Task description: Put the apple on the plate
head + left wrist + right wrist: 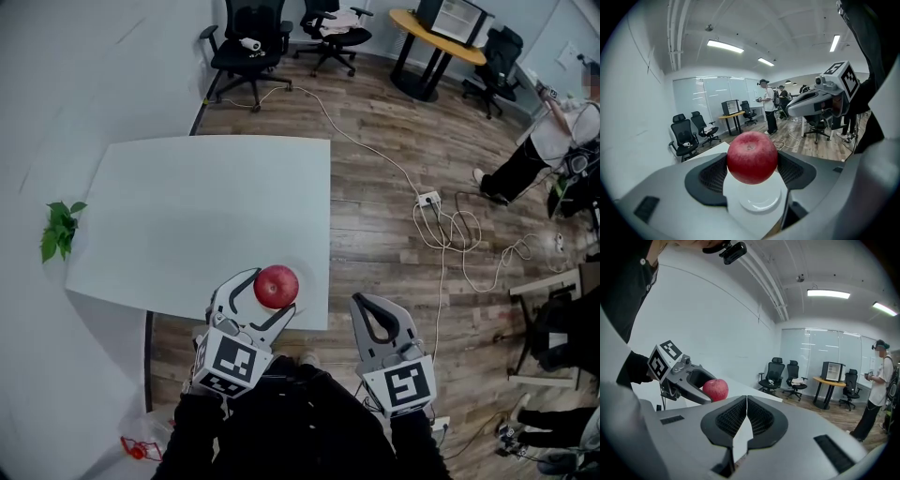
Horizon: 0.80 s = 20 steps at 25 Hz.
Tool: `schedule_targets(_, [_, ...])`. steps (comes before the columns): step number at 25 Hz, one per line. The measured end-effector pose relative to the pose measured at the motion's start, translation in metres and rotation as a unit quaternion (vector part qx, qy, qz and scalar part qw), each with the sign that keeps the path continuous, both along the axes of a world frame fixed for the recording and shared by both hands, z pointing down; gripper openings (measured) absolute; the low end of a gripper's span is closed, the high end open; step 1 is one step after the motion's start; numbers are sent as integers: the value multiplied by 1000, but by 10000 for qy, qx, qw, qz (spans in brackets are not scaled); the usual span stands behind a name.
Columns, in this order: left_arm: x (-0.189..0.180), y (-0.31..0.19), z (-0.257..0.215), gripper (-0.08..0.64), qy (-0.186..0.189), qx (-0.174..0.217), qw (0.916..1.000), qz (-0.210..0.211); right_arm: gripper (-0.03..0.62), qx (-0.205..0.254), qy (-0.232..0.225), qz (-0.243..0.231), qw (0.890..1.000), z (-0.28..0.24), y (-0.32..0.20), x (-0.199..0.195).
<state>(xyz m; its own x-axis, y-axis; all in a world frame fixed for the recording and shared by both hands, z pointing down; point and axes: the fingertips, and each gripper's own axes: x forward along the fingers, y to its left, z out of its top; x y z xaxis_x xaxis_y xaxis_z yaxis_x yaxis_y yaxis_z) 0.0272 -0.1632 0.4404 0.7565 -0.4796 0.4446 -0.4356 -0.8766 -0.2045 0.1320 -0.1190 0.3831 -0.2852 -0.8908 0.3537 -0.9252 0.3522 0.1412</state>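
A red apple (pixel 277 286) is held between the jaws of my left gripper (pixel 270 289), above the near right corner of the white table (pixel 206 216). In the left gripper view the apple (pixel 752 157) hangs just above a small white plate (pixel 759 200) lying on the table; apple and plate do not touch. The plate is hard to make out in the head view. My right gripper (pixel 368 311) is shut with nothing in it, jaws pressed together (pixel 746 401), off the table's right edge over the wooden floor. From there the apple (pixel 716 389) shows to its left.
A green plant sprig (pixel 60 229) sticks out at the table's left edge. Office chairs (pixel 251 47) and a round desk (pixel 433 42) stand at the back. Cables and a power strip (pixel 428 199) lie on the floor at right, near a person (pixel 548 141).
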Motion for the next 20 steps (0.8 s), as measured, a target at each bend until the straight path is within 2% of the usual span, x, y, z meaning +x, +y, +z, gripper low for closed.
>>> schedule_targets(9, [17,-7,29,342,-234,-78,9992,310,41,-141,1,327,9994,6,11,12])
schedule_targets(20, [32,-18,77,342,-448,-245,9980,378,41,-288,29,634,9976,12,27,25])
